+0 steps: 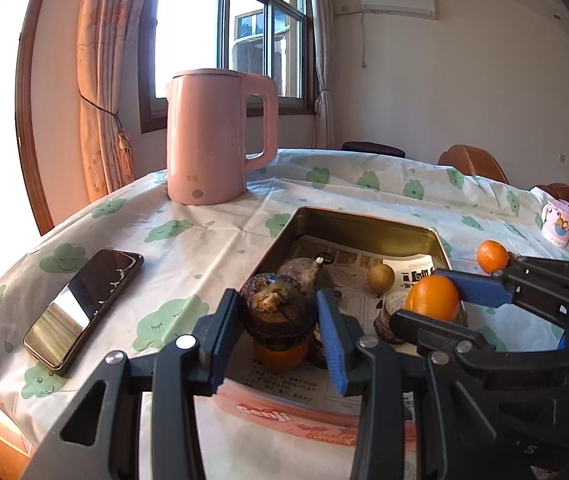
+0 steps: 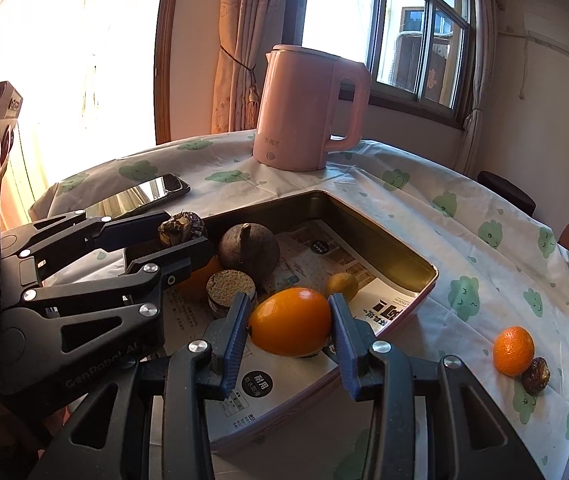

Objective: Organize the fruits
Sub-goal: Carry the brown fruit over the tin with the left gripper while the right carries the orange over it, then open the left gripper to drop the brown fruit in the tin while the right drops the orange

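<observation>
Left gripper (image 1: 278,316): clamped on a dark wrinkled fruit (image 1: 274,308), held over the tin's near end, probably for lowering in
Right gripper (image 2: 290,322): clenched around an orange (image 2: 290,322), also above the tin
Tin (image 1: 368,226): paper-lined; already holds several fruits
Left outside: a mandarin (image 2: 513,350) touching a small brown fruit (image 2: 536,375) on the tablecloth (image 1: 212,240)

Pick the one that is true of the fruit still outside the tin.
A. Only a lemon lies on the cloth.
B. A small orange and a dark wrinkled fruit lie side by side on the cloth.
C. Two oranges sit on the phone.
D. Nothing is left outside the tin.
B: the small orange and a dark wrinkled fruit lie touching on the cloth, beside the tin.
</observation>
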The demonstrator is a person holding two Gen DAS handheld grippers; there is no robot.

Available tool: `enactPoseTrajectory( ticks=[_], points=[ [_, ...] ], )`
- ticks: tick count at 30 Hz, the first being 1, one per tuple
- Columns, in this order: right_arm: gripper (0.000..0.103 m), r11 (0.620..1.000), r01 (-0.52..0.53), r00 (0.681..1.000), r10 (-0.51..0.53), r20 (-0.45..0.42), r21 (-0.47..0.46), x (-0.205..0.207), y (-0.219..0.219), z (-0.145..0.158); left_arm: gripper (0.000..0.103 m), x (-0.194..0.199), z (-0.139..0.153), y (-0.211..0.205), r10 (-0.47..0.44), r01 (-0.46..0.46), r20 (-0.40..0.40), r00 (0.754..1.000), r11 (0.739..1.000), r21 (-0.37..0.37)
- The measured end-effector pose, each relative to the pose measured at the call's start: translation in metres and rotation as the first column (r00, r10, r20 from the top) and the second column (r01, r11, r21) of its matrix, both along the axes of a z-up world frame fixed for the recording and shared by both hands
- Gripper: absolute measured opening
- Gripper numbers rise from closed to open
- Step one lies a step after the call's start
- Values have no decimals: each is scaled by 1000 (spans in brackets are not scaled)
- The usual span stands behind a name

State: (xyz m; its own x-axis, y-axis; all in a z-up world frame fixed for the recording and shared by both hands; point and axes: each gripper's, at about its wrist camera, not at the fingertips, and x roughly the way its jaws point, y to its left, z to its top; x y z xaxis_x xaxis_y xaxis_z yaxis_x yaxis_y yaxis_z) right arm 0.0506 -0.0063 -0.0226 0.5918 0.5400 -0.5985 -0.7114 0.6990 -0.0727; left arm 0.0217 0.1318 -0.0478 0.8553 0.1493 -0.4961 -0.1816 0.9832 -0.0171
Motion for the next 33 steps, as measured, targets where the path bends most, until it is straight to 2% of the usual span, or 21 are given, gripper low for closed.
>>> enactPoseTrajectory(
  ticks=[16, 26, 28, 30, 33],
  points=[
    [43, 1000, -1, 999, 1, -36, -3, 5, 1, -3, 42, 3, -5, 0, 6, -6, -17, 1000, 1000, 11],
    [51, 1000, 15, 999, -15, -40, 13, 5, -2, -2, 45, 1, -2, 0, 10, -10, -6, 1000, 1000, 21],
    [54, 1000, 19, 999, -18, -39, 23, 6, -4, -1, 51, -1, 0, 1, 23, -23, 5, 1000, 999, 25],
    [56, 999, 26, 999, -25, -33, 38, 5, -7, 0, 69, -4, 3, 3, 43, -44, 26, 999, 999, 23],
    [57, 998, 45, 999, -45, 5, 51, 1, -16, 5, 79, -10, 10, 4, 35, -35, 61, 998, 999, -1]
  ],
)
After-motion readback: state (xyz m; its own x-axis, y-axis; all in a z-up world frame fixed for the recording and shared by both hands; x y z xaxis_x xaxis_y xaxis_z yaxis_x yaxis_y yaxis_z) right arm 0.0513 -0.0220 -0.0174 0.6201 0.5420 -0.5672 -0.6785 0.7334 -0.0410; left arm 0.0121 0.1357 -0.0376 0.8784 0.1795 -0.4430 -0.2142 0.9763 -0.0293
